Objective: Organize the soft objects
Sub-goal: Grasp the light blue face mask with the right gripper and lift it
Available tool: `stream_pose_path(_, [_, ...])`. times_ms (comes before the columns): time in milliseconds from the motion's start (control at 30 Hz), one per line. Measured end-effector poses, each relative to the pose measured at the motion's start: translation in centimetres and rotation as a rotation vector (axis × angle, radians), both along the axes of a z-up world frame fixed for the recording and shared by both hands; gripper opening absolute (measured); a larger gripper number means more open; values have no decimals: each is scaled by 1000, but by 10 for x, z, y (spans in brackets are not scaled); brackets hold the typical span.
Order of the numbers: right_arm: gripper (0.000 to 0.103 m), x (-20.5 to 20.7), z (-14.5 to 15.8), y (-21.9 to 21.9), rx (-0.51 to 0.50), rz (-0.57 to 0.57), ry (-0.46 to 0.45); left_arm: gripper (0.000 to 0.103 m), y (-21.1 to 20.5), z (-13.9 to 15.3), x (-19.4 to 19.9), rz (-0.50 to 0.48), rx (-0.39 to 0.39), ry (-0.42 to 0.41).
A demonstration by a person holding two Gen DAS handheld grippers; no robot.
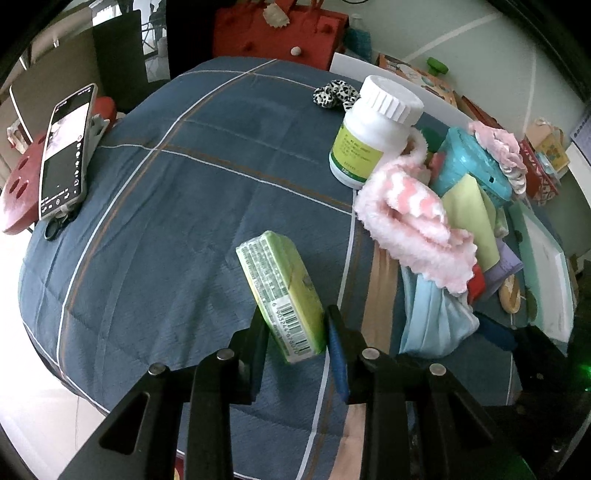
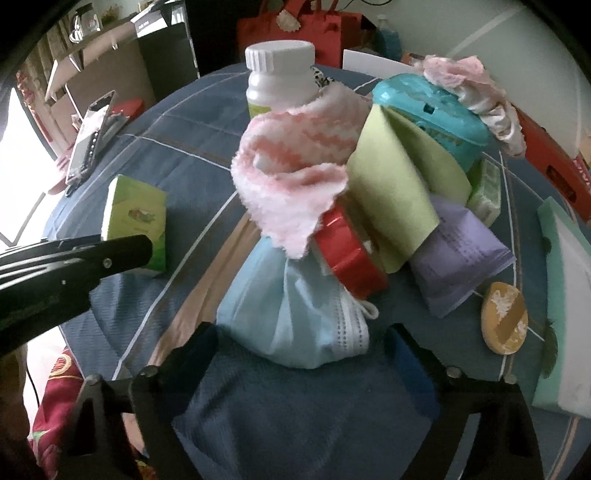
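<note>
My left gripper (image 1: pixel 293 332) is shut on a green tissue pack (image 1: pixel 280 291), held above the blue quilt (image 1: pixel 177 192); the pack also shows in the right wrist view (image 2: pixel 135 221). My right gripper (image 2: pixel 301 343) is open, its jaws on either side of a light blue face mask (image 2: pixel 295 317) and over a dark blue towel (image 2: pixel 295 410). A pile beyond holds a fluffy pink sock (image 2: pixel 291 173), a red tin (image 2: pixel 347 251), a yellow-green sheet (image 2: pixel 395 192), a purple pack (image 2: pixel 458 254) and a teal container (image 2: pixel 432 114).
A white pill bottle (image 1: pixel 373 129) stands by the pile. A leopard scrunchie (image 1: pixel 334 94) lies further back. A phone (image 1: pixel 66 151) on a red stand is at the left edge. A teal book (image 2: pixel 565 295), an orange disc (image 2: pixel 504 321) and red bags (image 1: pixel 277 33) surround.
</note>
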State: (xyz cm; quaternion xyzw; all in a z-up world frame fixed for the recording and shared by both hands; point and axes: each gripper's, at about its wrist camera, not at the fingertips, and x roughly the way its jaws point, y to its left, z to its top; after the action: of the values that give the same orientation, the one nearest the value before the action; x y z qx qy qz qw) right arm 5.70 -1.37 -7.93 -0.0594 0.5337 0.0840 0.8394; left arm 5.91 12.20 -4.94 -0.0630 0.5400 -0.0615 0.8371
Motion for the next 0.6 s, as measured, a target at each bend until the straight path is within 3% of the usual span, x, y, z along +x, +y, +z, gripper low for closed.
stream_pose_path(333, [71,-5,2,-6,24,-22,-20,32,2,0,0,6,-5,6])
stream_pose_path(467, [54,-7,4,-10,46,-25,-23,32,2,-1,-1,8,-4,8])
stream_pose_path(600, [47,-10,7,-20,93,-36,-17,32,1,-1,0,8,2,8])
